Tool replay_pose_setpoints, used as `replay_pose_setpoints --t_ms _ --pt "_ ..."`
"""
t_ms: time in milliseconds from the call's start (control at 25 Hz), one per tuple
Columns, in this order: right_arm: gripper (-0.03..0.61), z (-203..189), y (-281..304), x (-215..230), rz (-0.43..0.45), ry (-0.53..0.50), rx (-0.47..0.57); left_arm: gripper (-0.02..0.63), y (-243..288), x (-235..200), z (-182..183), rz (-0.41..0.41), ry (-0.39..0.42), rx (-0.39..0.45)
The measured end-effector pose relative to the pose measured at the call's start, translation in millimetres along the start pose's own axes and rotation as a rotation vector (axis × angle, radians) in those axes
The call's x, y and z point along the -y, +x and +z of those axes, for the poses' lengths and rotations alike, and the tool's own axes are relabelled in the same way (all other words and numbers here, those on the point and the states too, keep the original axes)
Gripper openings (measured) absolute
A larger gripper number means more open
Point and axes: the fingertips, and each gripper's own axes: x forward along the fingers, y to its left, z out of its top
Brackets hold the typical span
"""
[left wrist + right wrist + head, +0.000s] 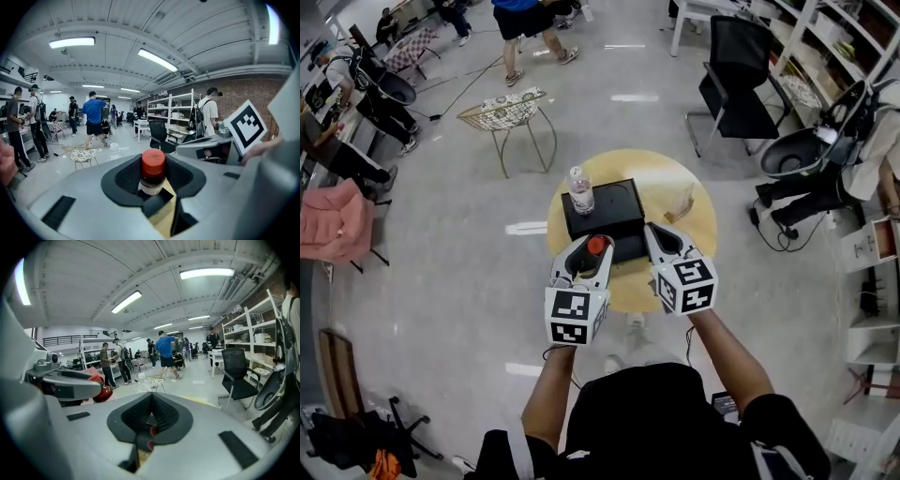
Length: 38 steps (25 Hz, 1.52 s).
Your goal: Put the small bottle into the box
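Holding the small bottle point(597, 246) upright, red cap up, the left gripper point(586, 258) has its pads closed on the bottle's body. Position: just at the near edge of the black box point(609, 208), above it, not yet over its middle.

Right gripper point(662, 240): jaws together, nothing between them; sits at the box's near right corner.

Box rests on the round table point(698, 225). A clear water bottle point(580, 190) stands on the box's far left corner.

Step, as judged: transport. The bottle is gripped and brought up to the box, not yet inside.

Box top looks flat and dark from the head view; cannot tell whether it is open or lidded.

Next move calls for:
- if lidded, the free right gripper opening it first, minding the water bottle on top;
- carrying the small bottle beyond the near edge, lowering it in upright, then releasing.
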Motion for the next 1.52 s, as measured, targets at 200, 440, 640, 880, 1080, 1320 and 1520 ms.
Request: replay_pose_setpoints --t_ms 200,440,640,880,1080,1320,1520 --pt "0.002 -16.8 16.9 19.2 0.005 0.021 -0.039 0.15 27.4 -1.2 -24.1 -0.006 -0.018 -0.053" --pt "0.002 -34.1 33.9 40.3 -0.001 0.043 -0.079 0.15 56.3 -2.8 -50.2 -0.015 -0.04 -0.115" --pt "0.002 -45.8 49.6 52.5 0.0 0.052 -0.11 0.15 79.4 -7.6 -67.5 -0.02 -0.056 -0.152" --pt "0.002 -69.7 60.5 61.9 0.001 0.068 -0.158 0.15 99.1 -8.5 -91.7 -0.028 -0.063 -0.2" --pt "0.002 -87.4 66.5 71.2 0.002 0.086 -0.188 0.15 114.5 -8.7 -113.6 -0.025 -0.066 -0.238" --pt "0.002 -110.3 71.2 81.0 0.006 0.094 -0.23 0.15 132.5 -13.0 -136.5 -0.011 -0.062 -0.272" --pt "0.002 -128.0 73.0 84.8 0.009 0.099 -0.257 0.15 140.4 -10.8 -156.0 -0.001 -0.055 -0.299"
